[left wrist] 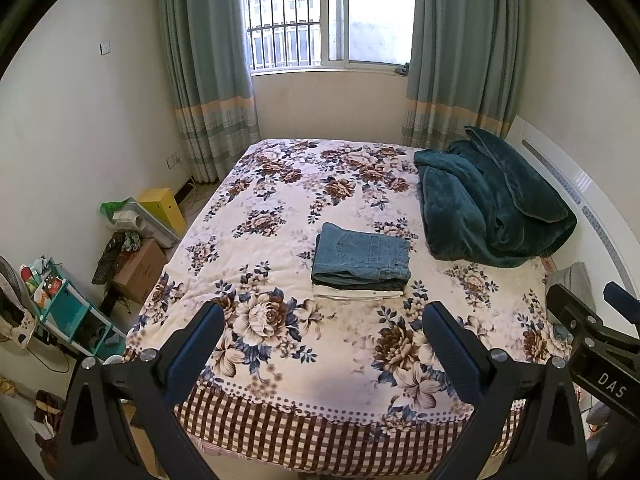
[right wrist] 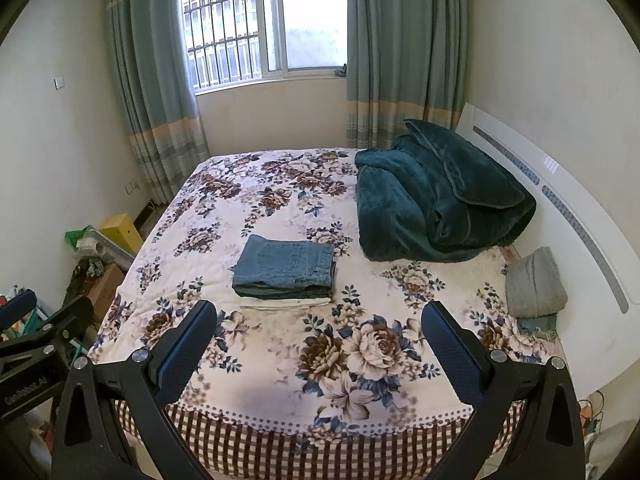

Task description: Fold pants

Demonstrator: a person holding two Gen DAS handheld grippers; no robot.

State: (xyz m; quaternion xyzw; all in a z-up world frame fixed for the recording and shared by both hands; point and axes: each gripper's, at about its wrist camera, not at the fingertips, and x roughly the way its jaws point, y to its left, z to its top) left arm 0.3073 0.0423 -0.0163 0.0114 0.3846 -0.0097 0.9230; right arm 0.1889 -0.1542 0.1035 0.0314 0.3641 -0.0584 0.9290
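Left wrist: both grippers' jaws spread empty above bed's (left wrist: pixel 280 360) near edge; folded jeans (left wrist: pixel 362 258) mid-bed.

Window (left wrist: pixel 328 16): barred, bright daylight, far wall ahead
Curtains (left wrist: pixel 204 80): 2 teal panels flanking it
Walls (left wrist: pixel 80 120): pale cream
Bed (left wrist: pixel 280 208): floral cover, directly ahead
Headboard (right wrist: pixel 568 208): white, right side

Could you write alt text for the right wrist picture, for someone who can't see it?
A folded stack of blue denim jeans over a white garment lies mid-bed on a floral bedspread, untouched. The open right gripper hovers at the near edge; a crumpled dark teal fleece blanket sits beyond.
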